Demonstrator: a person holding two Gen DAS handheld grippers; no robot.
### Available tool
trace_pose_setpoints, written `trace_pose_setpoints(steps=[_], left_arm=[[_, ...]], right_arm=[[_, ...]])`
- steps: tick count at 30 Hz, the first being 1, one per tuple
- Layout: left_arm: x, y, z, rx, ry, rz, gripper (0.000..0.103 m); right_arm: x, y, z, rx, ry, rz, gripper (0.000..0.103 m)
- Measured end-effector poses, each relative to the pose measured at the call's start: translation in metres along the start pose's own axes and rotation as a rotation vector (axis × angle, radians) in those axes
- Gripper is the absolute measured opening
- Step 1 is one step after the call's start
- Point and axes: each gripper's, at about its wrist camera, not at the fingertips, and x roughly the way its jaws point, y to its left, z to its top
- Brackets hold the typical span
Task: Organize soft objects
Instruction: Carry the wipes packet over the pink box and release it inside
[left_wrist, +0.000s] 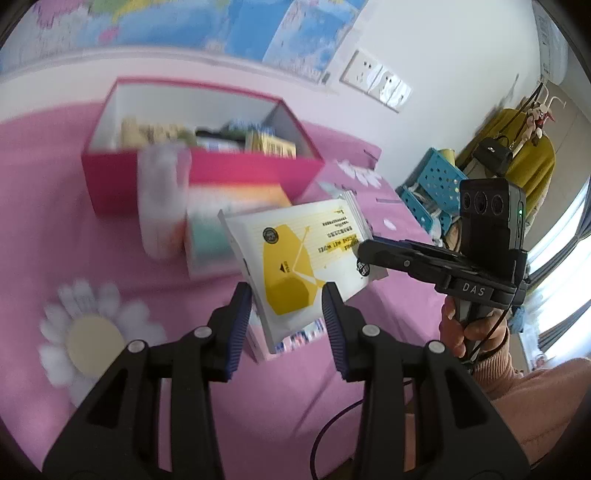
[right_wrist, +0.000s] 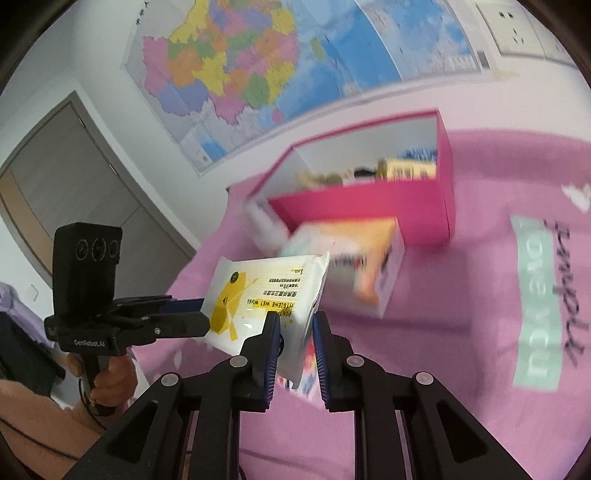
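A white and yellow pack of wet wipes hangs in the air above the pink bedspread, held from both sides. My left gripper is shut on its near end. My right gripper is shut on the other end, coming in from the right in the left wrist view. Behind stands an open pink box with several items inside. A blurred tissue box and a white roll lie in front of it.
Another printed pack lies on the bedspread under the held one. A daisy print is at the left. A blue perforated crate stands past the bed's right edge. A map hangs on the wall, beside a door.
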Motion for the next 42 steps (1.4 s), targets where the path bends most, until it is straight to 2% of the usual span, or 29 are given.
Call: trace_pose_setpoints(steps=[10,22,35,42], left_arm=[[-0.01,0.005,0.074,0.056,-0.089,0.082,0.041],[0.02,0.05,0.131,-0.021,-0.061,0.169,0.041],[0.064,0.095,0.158,-0.114,0.02,0.25,0.041],[0.062,0.103,0.156,-0.136,-0.01,0.317,0.041]], right_arm=[[0.008,0.007,0.068,-0.058,-0.098,-0.001,0.018],[0.061,-0.005,0.129,-0.067,-0.096,-0.043,0.018],[0.129,-0.037,0.159,0.042,-0.042,-0.085,0.02],[0.142,-0.039,0.164,0.048,-0.066,-0.156,0.026]])
